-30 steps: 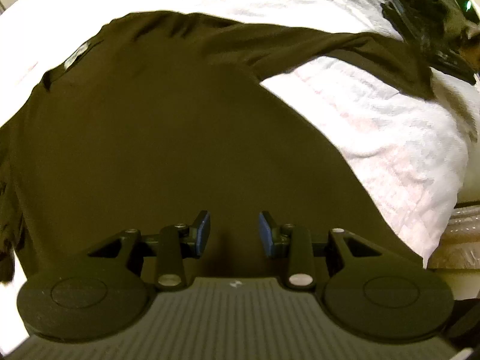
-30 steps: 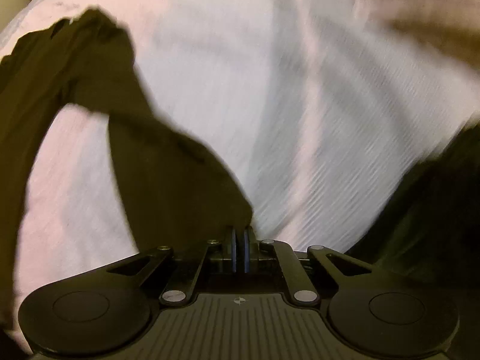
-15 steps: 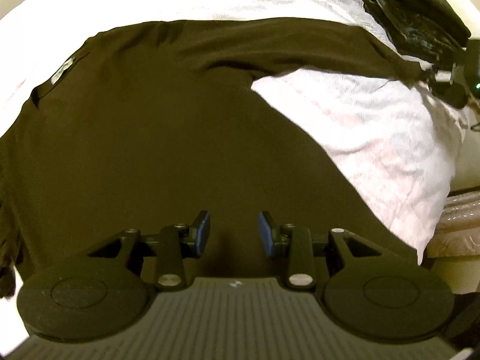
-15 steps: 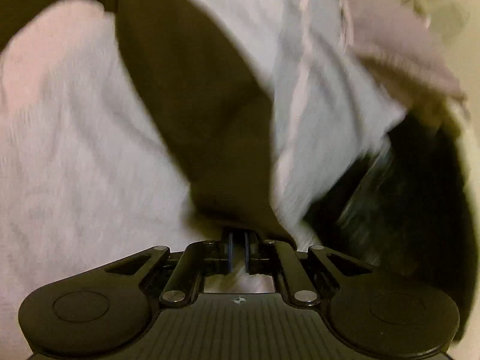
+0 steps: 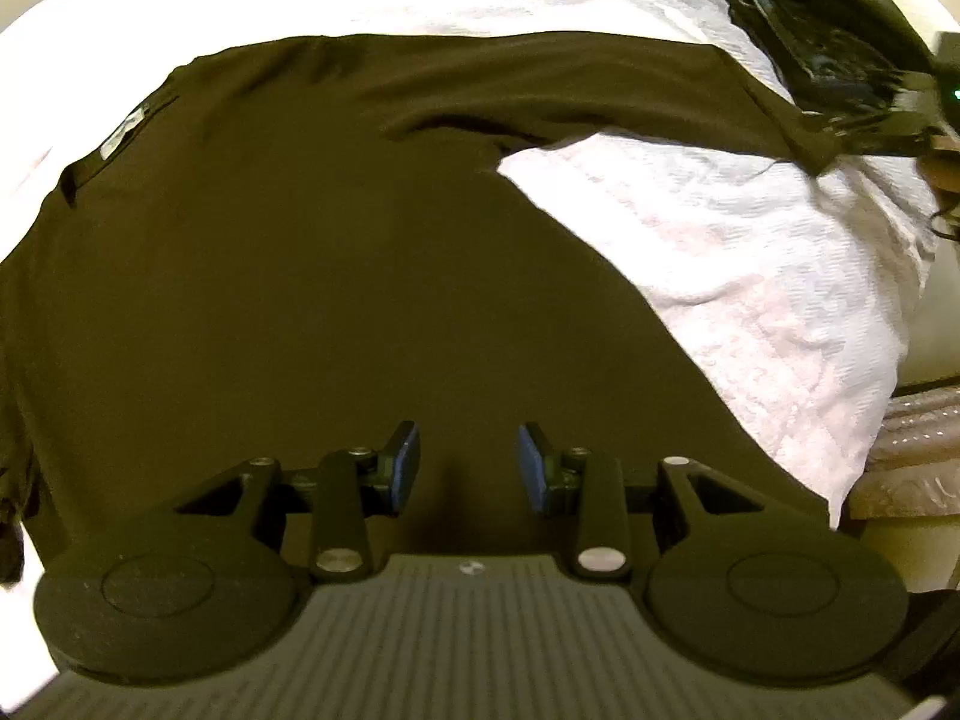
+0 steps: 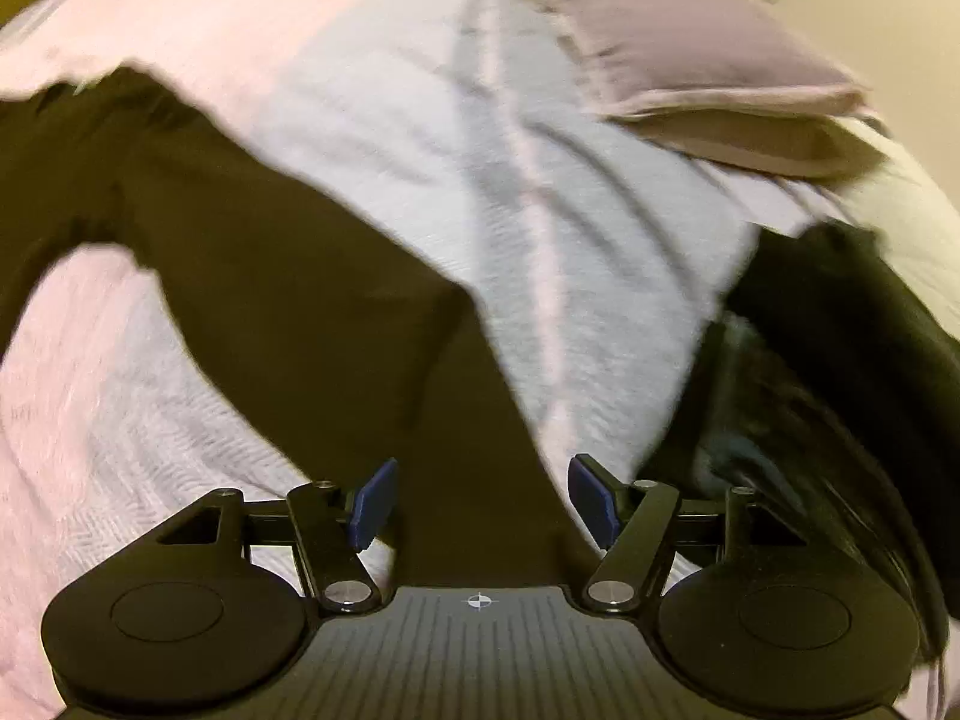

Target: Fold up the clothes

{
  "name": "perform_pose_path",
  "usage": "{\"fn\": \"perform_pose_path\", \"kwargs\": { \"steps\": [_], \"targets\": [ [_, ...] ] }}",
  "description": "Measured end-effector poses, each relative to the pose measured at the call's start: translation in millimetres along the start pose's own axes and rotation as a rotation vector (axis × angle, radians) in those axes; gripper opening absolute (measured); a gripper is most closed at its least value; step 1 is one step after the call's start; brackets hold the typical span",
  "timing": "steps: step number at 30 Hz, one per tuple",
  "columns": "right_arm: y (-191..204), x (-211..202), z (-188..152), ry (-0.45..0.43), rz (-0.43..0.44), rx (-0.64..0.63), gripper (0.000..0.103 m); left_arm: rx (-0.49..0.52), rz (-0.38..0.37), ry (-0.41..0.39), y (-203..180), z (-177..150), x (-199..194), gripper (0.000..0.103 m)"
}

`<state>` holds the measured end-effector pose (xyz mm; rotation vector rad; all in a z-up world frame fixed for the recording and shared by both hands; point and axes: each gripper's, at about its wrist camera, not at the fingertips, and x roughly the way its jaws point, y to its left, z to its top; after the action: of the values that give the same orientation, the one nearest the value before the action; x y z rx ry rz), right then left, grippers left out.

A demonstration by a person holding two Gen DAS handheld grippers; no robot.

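A dark olive-brown long-sleeved shirt (image 5: 312, 276) is spread flat on a bed covered with a white textured quilt (image 5: 780, 312), its collar and label toward the far left and one sleeve (image 5: 600, 90) drawn out straight to the right. The step in hand appears to be the laying-out of the garment before any fold is made.

The left hand-held gripper (image 5: 468, 468) is held over the shirt's near body with its blue pads apart at a moderate gap, and nothing is gripped between them. The right hand-held gripper (image 6: 480, 504) has just been opening; its jaws stand wide, with the sleeve end (image 6: 480, 450) lying loose between them and no longer pinched. A stack of dark folded clothes (image 6: 840, 360) lies just to the right of that sleeve end, and a mauve pillow (image 6: 702, 66) rests at the far side.

The sleeve is judged to be released and stretched. Next, the sleeve would probably have to be regripped and carried leftward across the body, with care taken that the dark stack is not caught or dragged.
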<state>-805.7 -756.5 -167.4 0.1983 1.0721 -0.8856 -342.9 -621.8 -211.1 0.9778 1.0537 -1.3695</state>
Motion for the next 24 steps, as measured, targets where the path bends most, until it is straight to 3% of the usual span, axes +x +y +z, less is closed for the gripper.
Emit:
{"fn": "perform_pose_path", "kwargs": {
  "steps": [2, 3, 4, 5, 6, 11, 13, 14, 16, 19, 24],
  "targets": [
    [2.4, 24.0, 0.6, 0.088, 0.026, -0.034, 0.066, 0.001, 0.003, 0.001, 0.7, 0.4, -0.5, 0.031],
    [0.6, 35.9, 1.1, 0.137, 0.043, -0.040, 0.056, -0.001, 0.006, 0.003, 1.9, 0.4, -0.8, 0.031],
    [-4.4, 39.2, 2.0, 0.153, 0.046, -0.027, 0.024, -0.003, 0.009, 0.005, 3.1, 0.3, -1.1, 0.031],
    [-12.0, 34.2, 5.1, 0.133, 0.009, -0.012, 0.011, -0.008, 0.013, 0.004, 4.7, 0.1, -1.9, 0.031],
    [-19.7, 29.3, 8.2, 0.113, -0.028, 0.003, 0.006, -0.016, 0.016, 0.005, 6.4, -0.4, -2.3, 0.032],
    [-50.9, 6.1, 19.4, 0.010, -0.286, 0.034, 0.009, -0.028, 0.014, 0.011, 12.9, 1.1, 1.7, 0.032],
    [-54.7, 4.5, 22.1, -0.001, -0.362, 0.013, 0.031, -0.019, 0.004, 0.002, 12.1, 3.9, 1.7, 0.032],
    [-52.1, 2.9, 22.6, 0.008, -0.367, 0.015, 0.034, -0.014, -0.001, -0.004, 11.0, 5.2, 1.3, 0.032],
    [-49.0, -0.7, 20.6, 0.018, -0.349, 0.045, 0.041, -0.008, -0.010, -0.012, 8.6, 6.4, 0.1, 0.032],
    [-41.2, -5.3, 11.1, 0.032, -0.292, 0.124, 0.042, -0.008, -0.013, -0.009, 9.0, 4.4, 0.5, 0.032],
    [-43.5, 13.2, -5.7, 0.071, -0.073, 0.328, 0.042, -0.021, 0.000, 0.012, 12.2, -5.0, 2.5, 0.032]
  ]
}}
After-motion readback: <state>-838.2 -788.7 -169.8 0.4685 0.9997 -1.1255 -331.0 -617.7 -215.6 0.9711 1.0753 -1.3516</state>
